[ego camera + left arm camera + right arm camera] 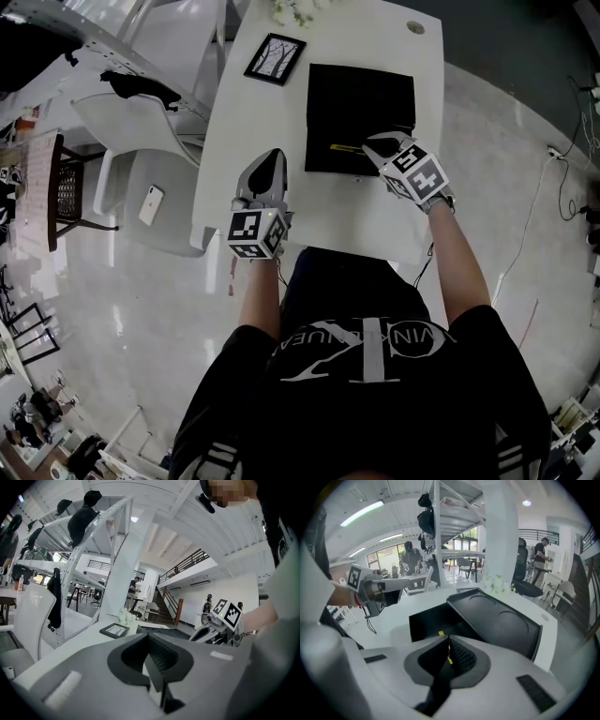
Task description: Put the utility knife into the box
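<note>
Your head camera looks steeply down from above onto the white table (pixel 356 33). It takes in the open black box (pixel 361 103), the left gripper (pixel 270 161) and the right gripper (pixel 380 145). Your left gripper view sits low behind its jaws and faces along the table toward the picture frame (pixel 114 630), with the right gripper at its right side. Your right gripper view looks over its jaws into the box, close ahead, with the left gripper at its left. All three views share the table.
</note>
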Tool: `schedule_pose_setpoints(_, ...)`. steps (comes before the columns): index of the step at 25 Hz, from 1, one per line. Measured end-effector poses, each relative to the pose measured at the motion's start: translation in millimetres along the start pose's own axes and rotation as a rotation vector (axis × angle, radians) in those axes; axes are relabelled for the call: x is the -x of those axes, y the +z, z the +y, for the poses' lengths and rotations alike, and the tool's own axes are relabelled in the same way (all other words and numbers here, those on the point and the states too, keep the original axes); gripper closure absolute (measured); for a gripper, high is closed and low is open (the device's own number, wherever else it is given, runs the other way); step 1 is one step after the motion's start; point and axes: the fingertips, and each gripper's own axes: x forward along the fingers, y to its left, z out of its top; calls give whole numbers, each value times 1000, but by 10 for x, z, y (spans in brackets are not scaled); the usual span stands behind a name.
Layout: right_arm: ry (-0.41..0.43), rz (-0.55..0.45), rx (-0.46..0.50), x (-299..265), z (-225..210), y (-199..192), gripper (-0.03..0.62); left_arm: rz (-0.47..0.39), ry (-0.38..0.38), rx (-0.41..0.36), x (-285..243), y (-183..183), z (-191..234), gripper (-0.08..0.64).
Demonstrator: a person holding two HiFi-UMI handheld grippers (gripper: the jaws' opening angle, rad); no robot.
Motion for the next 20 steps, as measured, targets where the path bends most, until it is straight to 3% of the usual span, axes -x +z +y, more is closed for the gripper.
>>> schedule_pose_setpoints(20,-151,-418,-154,845,-348,589,574,-33,7,-65,-57,518,-47,549)
